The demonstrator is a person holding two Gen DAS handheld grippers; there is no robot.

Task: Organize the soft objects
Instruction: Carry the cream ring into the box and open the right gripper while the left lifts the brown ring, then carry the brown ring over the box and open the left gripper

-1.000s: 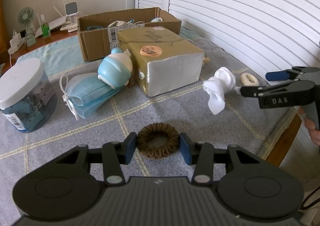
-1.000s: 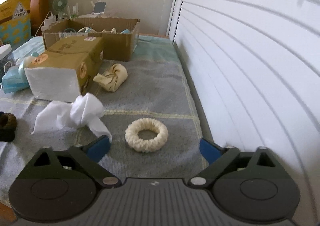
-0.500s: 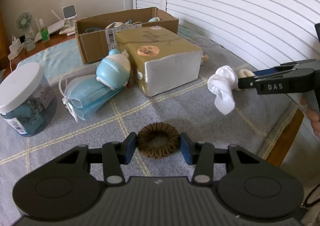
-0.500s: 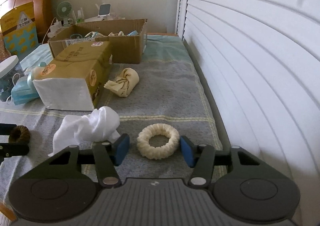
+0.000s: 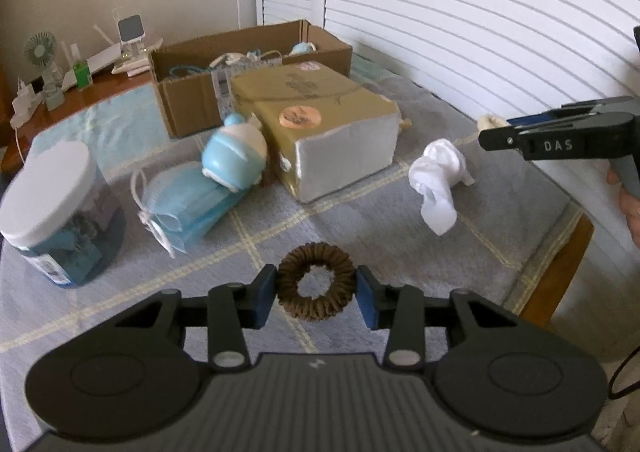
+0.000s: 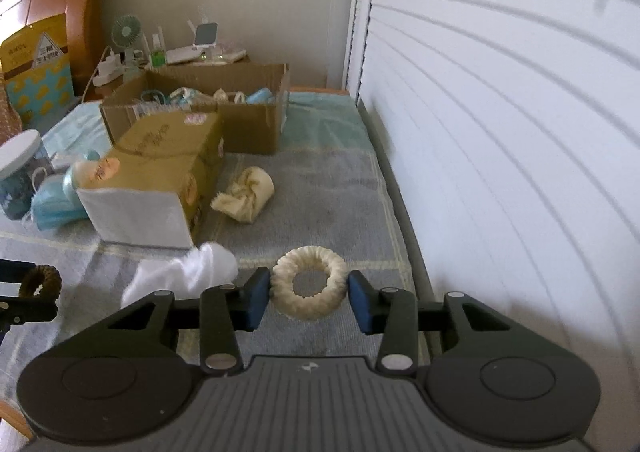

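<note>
L gripper (image 5: 317,294), bottom centre of the left wrist view, pinches 1 brown scrunchie (image 5: 317,281) between its 2 blue pads, ring squeezed from both sides above the grey checked cloth (image 5: 360,220). R gripper (image 6: 308,298), bottom centre of the right wrist view, pinches 1 cream scrunchie (image 6: 308,282) the same way, pads touching its left & right edges. So 2 scrunchies total, 1 per gripper.

Count of the rest: 1 white crumpled cloth (image 5: 438,182) lying centre-right in the left view, near the R gripper's black body at the right edge. 1 cream knotted cloth (image 6: 244,198) mid-frame in the right view, just beside the tan tissue pack (image 6: 156,176). Only 1 such pack; white end faces the cams. 1 open cardboard box (image 5: 248,72) behind it, upper centre, w/ several small items inside, too jumbled to count. 1 blue & white plush toy (image 5: 234,158) leaning against the pack's left side, resting on a stack of blue face masks (image 5: 188,204); number of masks unclear. 1 clear jar w/ white lid (image 5: 56,220) at far left. 1 small desk fan (image 5: 40,50) upper left on the wooden side table.
</note>
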